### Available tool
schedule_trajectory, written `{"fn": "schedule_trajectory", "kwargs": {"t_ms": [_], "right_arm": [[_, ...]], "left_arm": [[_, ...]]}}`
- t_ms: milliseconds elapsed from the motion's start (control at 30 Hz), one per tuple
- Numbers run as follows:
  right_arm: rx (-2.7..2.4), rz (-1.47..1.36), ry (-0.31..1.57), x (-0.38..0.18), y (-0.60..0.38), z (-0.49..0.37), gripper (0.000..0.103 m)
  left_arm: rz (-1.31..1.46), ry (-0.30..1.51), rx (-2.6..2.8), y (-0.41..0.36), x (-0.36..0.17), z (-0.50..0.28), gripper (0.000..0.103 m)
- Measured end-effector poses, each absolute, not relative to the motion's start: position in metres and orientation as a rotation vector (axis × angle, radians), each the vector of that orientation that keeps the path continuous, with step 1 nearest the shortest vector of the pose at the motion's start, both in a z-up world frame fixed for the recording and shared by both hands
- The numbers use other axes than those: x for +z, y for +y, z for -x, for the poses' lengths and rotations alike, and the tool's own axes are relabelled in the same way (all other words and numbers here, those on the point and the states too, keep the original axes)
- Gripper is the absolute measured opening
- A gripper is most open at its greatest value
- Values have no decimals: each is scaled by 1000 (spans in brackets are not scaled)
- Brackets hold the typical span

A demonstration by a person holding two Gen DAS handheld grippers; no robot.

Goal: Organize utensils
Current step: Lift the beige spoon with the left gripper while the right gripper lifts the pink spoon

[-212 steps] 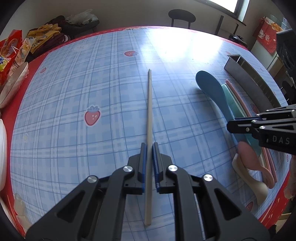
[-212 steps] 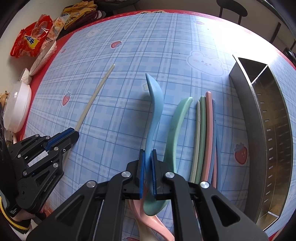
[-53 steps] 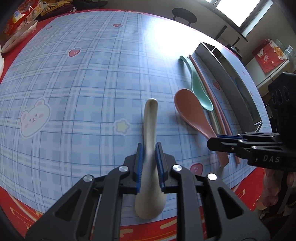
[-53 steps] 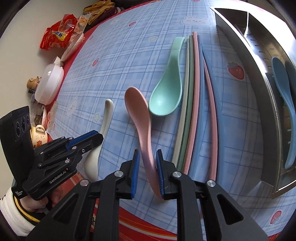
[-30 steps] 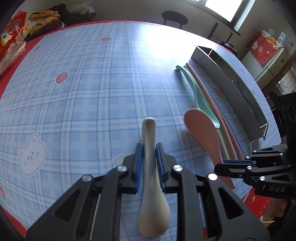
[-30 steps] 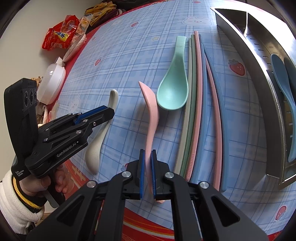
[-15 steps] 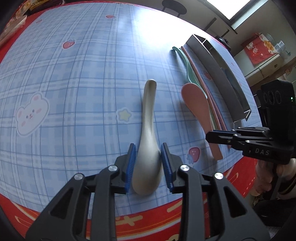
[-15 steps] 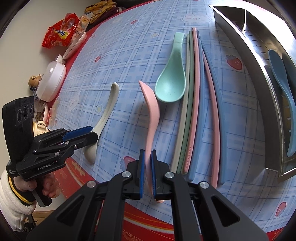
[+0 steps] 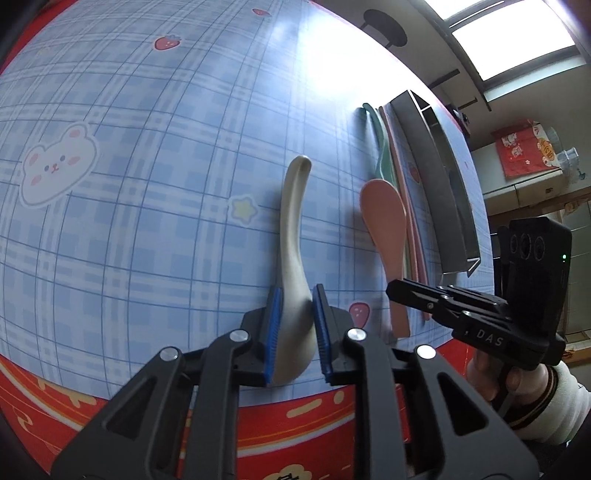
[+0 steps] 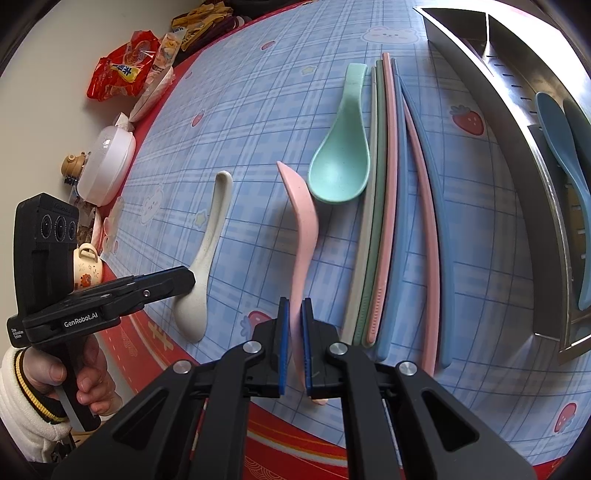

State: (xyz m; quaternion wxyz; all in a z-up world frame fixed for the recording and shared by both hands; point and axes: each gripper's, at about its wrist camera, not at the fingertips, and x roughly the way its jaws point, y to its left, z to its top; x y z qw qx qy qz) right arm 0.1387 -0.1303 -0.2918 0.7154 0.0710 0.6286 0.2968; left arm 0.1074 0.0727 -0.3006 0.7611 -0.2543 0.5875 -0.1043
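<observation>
**Inspection: Both Hand-Held Grippers at Spoons Near Table Edge**

The left hand-held gripper (image 9: 295,291) was found at the near edge of the table (image 9: 147,229), its blue-padded fingers standing apart on either side of the bowl of the cream spoon (image 9: 291,236). A small gap showed on each side of the spoon, which lay flat on the blue plaid cloth with its handle pointing away.

The right hand-held gripper (image 10: 293,306) was found clamped on the handle of the pink spoon (image 10: 304,236), with both pads pressed against it. The pink spoon stood on its edge, its far end close to the bowl of the mint-green spoon (image 10: 341,166); whether the two touched could not be told.

The mint-green spoon lay bowl-up just beside a bundle of chopsticks (image 10: 388,206), in cream, green, pink and blue, laid lengthwise on the table. Two of these splayed slightly to the right.

Beyond the chopsticks, along the right side, stood a steel utensil tray (image 10: 546,192) with a divider near its far end. A blue spoon (image 10: 565,155) lay inside its long compartment.

At the far left edge of the table were noted a white lidded bowl (image 10: 107,162), a small patterned cup (image 10: 85,269) and several snack packets (image 10: 125,70). A dark stool (image 9: 384,31) stood past the far side of the table.
</observation>
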Motion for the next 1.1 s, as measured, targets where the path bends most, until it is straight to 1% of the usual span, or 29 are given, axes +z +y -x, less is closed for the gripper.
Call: {"fn": "schedule_trajectory", "kwargs": {"t_ms": [67, 200, 600, 767, 967, 1100], "right_arm": [[658, -159, 1392, -292, -130, -139, 7], [659, -161, 1391, -292, -131, -139, 7], [654, -150, 1391, -291, -128, -137, 7], [658, -166, 1395, -293, -130, -138, 7], [654, -147, 1388, -293, -131, -139, 7], [679, -142, 1382, -288, -124, -135, 7]], "left_arm": [[555, 1278, -252, 66, -299, -107, 17], [511, 1283, -294, 49, -298, -107, 16], [210, 1269, -246, 1, -297, -118, 18], [245, 1244, -181, 11, -298, -120, 17], [478, 1215, -83, 53, -297, -109, 16], [533, 1184, -51, 66, -288, -98, 16]]}}
